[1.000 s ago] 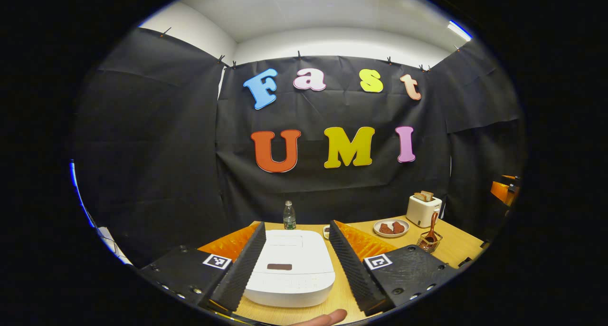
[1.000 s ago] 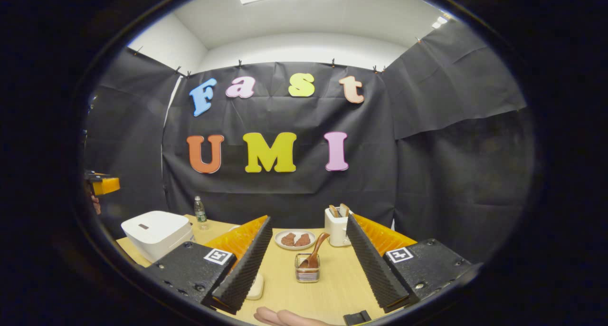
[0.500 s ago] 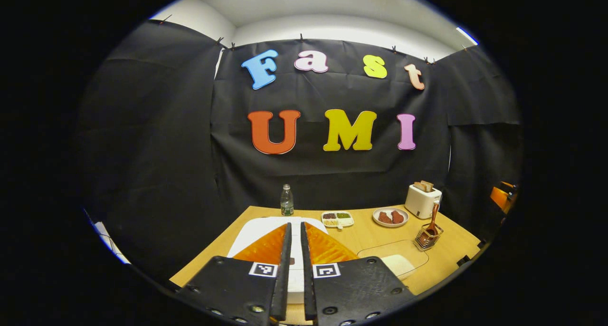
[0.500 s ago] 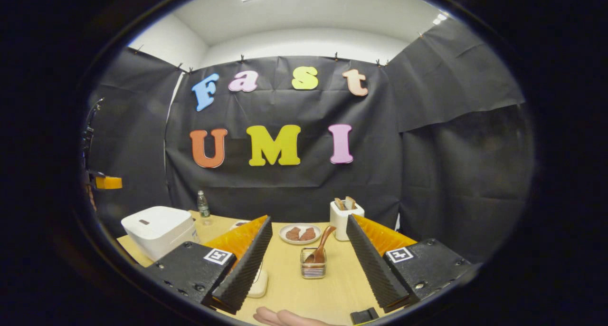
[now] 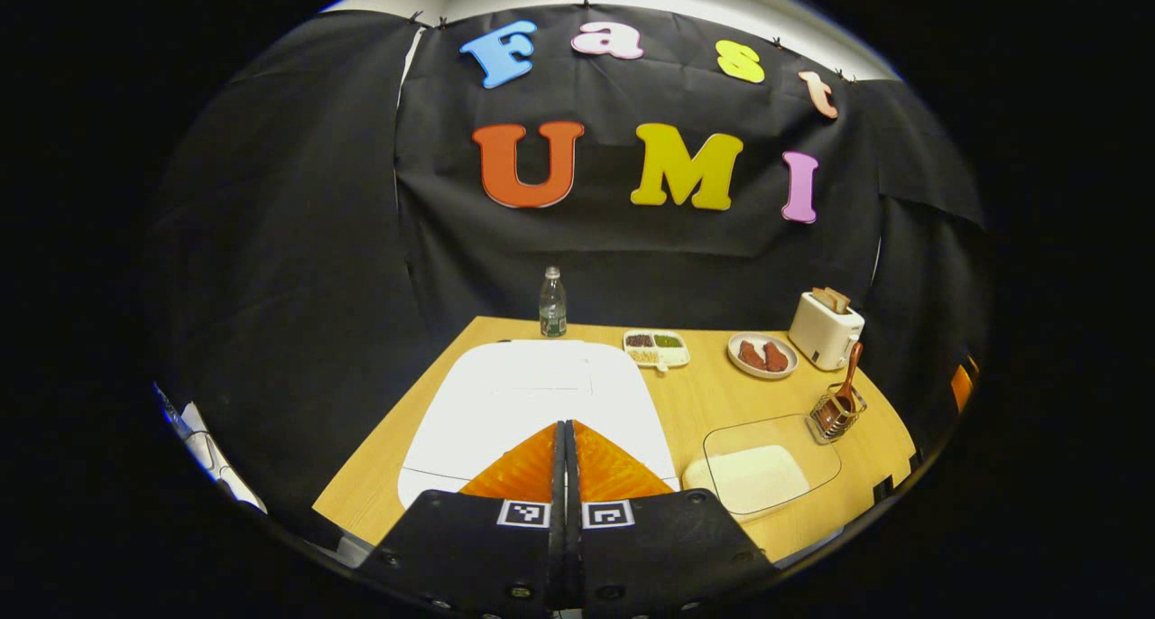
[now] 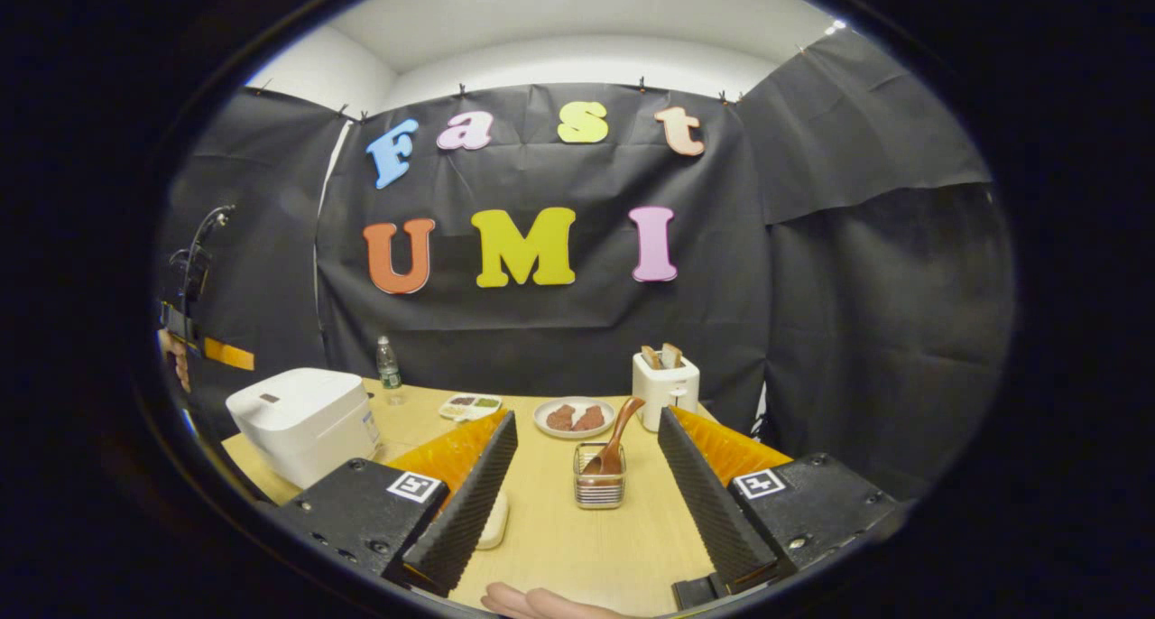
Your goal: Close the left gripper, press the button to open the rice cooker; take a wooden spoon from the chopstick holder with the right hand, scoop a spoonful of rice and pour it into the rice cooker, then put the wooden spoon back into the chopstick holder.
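Jaws pressed together to form a blunt pusher, the left gripper (image 5: 566, 438) hangs over the rice cooker (image 5: 532, 402) at lower centre; the right gripper (image 6: 582, 475), jaws spread, faces the wooden spoon (image 6: 615, 438) in its chopstick holder (image 6: 599, 488).

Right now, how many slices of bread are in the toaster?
2: both slices stand side by side in the slots of the white toaster, one slice toward the rice cooker's side, the other slice beside it.

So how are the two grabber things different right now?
The left gripper is shut, fingers together; the right gripper is open, fingers wide apart. The left points down over the rice cooker; the right faces the wooden spoon in its chopstick holder. Neither holds anything.
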`<action>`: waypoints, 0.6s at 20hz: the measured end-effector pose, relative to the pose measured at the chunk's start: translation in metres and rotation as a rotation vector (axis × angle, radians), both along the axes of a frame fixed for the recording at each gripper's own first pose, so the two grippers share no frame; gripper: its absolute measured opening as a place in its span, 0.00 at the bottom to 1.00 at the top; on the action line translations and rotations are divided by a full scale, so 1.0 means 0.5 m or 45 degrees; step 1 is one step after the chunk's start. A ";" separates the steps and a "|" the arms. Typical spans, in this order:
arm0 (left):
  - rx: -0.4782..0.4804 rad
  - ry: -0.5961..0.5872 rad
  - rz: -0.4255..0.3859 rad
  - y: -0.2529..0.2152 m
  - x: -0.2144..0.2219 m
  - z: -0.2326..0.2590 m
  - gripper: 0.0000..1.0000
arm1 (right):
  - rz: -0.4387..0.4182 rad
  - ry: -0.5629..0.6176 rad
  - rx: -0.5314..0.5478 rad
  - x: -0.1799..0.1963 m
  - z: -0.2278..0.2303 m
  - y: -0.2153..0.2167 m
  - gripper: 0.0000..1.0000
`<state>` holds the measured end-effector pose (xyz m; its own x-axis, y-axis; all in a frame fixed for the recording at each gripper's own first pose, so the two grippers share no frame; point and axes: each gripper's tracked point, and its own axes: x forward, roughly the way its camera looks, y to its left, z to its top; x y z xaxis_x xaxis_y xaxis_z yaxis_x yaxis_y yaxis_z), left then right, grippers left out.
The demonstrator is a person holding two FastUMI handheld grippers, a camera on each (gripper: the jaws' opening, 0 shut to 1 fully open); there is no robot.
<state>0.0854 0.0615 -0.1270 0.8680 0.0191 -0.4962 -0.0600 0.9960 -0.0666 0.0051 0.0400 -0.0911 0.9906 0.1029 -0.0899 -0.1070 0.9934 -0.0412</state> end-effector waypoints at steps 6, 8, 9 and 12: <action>0.055 0.087 0.027 0.019 0.032 -0.057 0.00 | 0.021 0.069 -0.003 0.027 -0.068 0.003 0.95; 0.024 0.114 0.024 0.015 0.032 -0.074 0.00 | 0.032 0.100 0.003 0.034 -0.089 0.006 0.96; 0.018 0.136 0.030 0.017 0.023 -0.087 0.00 | 0.036 0.104 0.004 0.039 -0.095 0.007 0.96; 0.000 0.136 0.008 0.016 0.024 -0.090 0.00 | 0.049 0.118 -0.015 0.049 -0.117 0.010 1.00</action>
<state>0.0974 0.0694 -0.1720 0.8098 0.0244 -0.5862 -0.0731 0.9955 -0.0595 0.0294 0.0450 -0.1495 0.9733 0.1391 -0.1827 -0.1490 0.9880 -0.0414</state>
